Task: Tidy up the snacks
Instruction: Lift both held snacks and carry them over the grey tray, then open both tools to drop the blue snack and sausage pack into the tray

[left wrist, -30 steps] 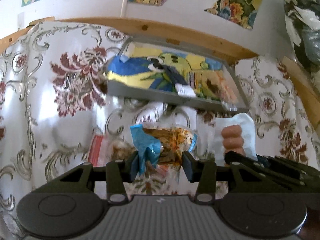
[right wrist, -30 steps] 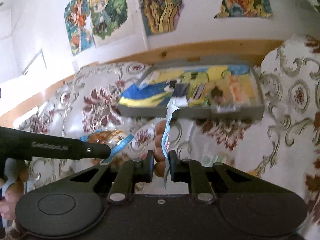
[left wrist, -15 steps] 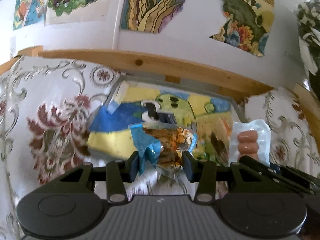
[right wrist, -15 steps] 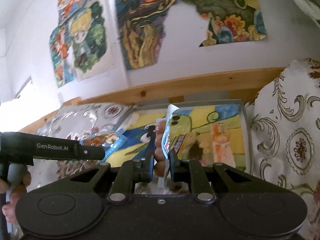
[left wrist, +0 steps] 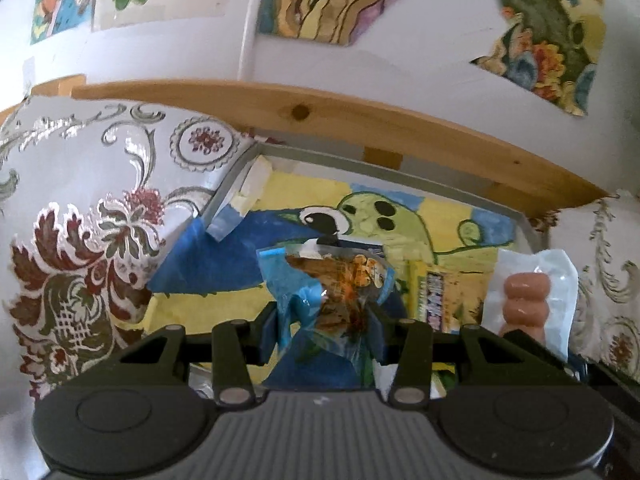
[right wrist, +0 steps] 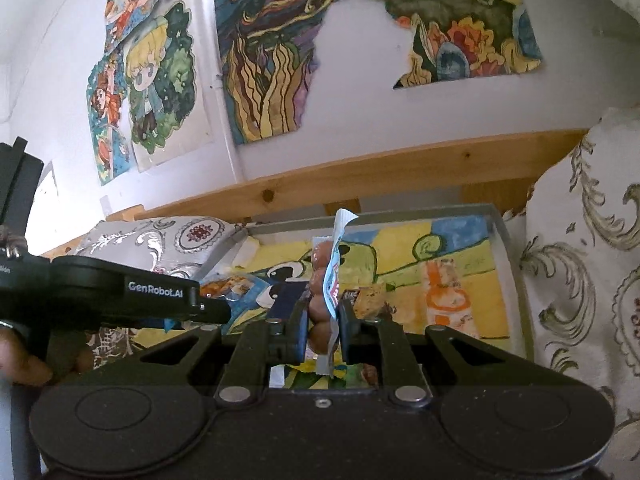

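My left gripper (left wrist: 324, 330) is shut on a blue packet of brown-orange snacks (left wrist: 332, 280), held above the grey tray (left wrist: 228, 196). A painted yellow, blue and green picture lines the tray. My right gripper (right wrist: 323, 330) is shut on a clear white-edged pack of brown sausage balls (right wrist: 322, 280), upright over the tray (right wrist: 516, 280). That sausage pack (left wrist: 524, 292) shows at the right in the left wrist view. The left gripper's black body (right wrist: 120, 296) crosses the left of the right wrist view. Other small packets (right wrist: 368, 298) lie in the tray.
The tray rests on a white cloth with maroon flowers (left wrist: 92, 248), against a wooden rail (left wrist: 360, 120) and a white wall hung with paintings (right wrist: 272, 48). A raised fold of cloth (right wrist: 580, 260) stands right of the tray. A hand (right wrist: 20, 360) holds the left gripper.
Both grippers have moved forward from the cloth to over the tray, each carrying its packet. The tray now looms larger and closer.
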`<control>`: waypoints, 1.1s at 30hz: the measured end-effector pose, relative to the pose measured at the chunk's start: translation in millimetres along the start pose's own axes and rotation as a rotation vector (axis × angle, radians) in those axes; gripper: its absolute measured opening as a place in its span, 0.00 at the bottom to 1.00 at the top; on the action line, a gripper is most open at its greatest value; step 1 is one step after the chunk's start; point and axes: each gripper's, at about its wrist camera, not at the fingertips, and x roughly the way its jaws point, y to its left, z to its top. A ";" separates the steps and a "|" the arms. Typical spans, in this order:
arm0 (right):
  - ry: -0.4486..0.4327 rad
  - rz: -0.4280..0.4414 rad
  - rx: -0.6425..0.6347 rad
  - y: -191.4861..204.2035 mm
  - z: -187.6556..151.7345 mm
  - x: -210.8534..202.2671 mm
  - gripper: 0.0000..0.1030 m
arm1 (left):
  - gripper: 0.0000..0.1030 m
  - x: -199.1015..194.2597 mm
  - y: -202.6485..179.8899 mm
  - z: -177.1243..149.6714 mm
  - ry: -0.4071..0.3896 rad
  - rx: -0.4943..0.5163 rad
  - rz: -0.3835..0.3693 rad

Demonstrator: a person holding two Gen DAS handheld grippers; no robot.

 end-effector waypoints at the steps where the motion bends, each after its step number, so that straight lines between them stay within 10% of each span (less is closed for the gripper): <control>1: 0.004 0.002 0.006 -1.0 -2.0 2.2 0.16 | 0.48 2.9 0.1 -0.6 0.003 -0.001 0.006; 24: 0.055 -0.041 -0.016 -2.4 -14.2 20.1 0.19 | 0.53 18.9 -4.4 -4.3 0.022 0.006 0.037; 33: 0.042 -0.052 -0.045 0.3 -13.0 17.4 0.30 | 0.72 13.9 -2.4 -2.4 -0.002 -0.040 0.048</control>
